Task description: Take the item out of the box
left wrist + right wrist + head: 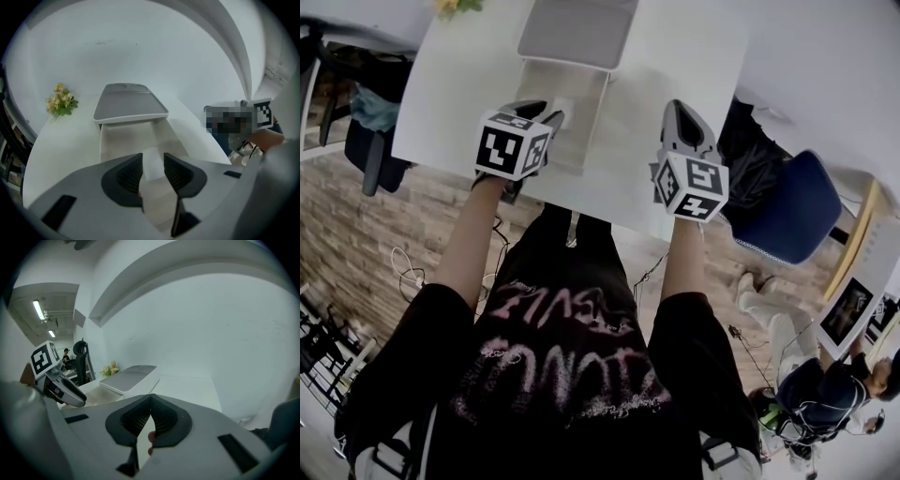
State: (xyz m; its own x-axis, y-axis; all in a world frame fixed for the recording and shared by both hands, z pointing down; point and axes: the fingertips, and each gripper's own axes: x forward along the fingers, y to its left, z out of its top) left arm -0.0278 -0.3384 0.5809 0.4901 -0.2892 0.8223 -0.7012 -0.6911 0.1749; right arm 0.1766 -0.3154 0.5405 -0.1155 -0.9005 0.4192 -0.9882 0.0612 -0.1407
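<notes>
White tabletop [469,84] carries yellow flowers [60,99] at the far left, then the open box [122,138], its grey lid [129,104] lying at the far end. The left tongs [548,122] point steeply down into the box, jaws apart, with the pale rectangular item [151,164] lying between them on the box floor; the pads do not seem to press it yet. To the right, the right tongs [150,399] hang above bare tabletop, tips together and holding nothing. Risks as I judge them: closing too high could let the item slip out, and with only 1 gripper at work the unsteadied box might lift or slide along with it.
</notes>
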